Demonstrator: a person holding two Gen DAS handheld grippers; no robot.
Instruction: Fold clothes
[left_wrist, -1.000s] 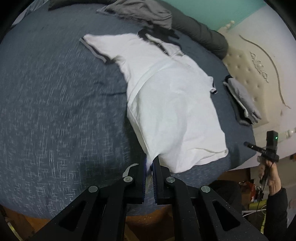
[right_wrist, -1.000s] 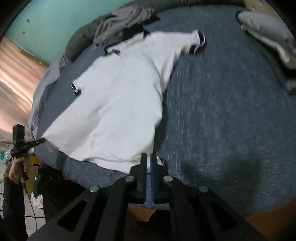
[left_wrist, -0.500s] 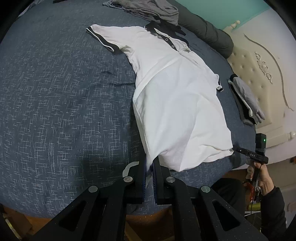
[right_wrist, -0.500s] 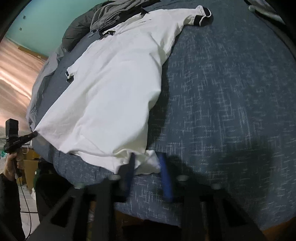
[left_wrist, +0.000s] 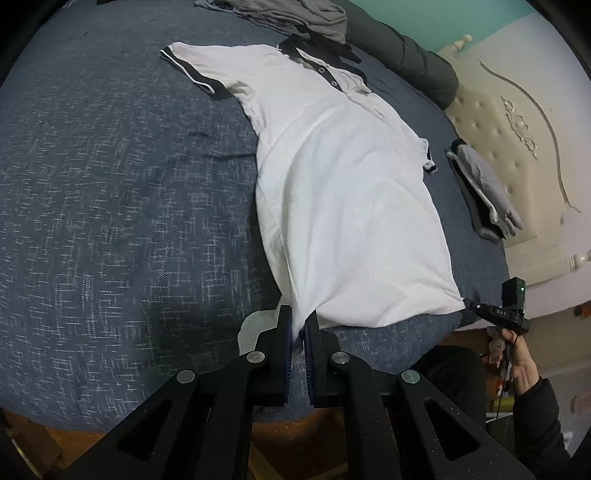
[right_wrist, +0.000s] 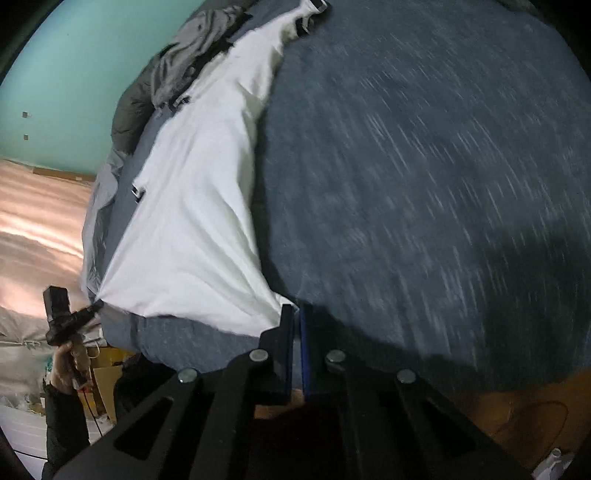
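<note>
White polo shirt (left_wrist: 347, 206) with dark trim, flat on blue bedspread (left_wrist: 110, 206), left tongs (left_wrist: 298, 325) and right tongs (right_wrist: 296, 314) each pinching a hem corner

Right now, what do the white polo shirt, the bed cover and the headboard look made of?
White polo shirt with dark trim: soft matte knit, probably cotton; it drapes and creases.
Dark blue bed cover: woven cloth with pale flecks, matte.
Cream headboard: tufted padding, likely faux leather; buttoned dimples, slight sheen.
</note>
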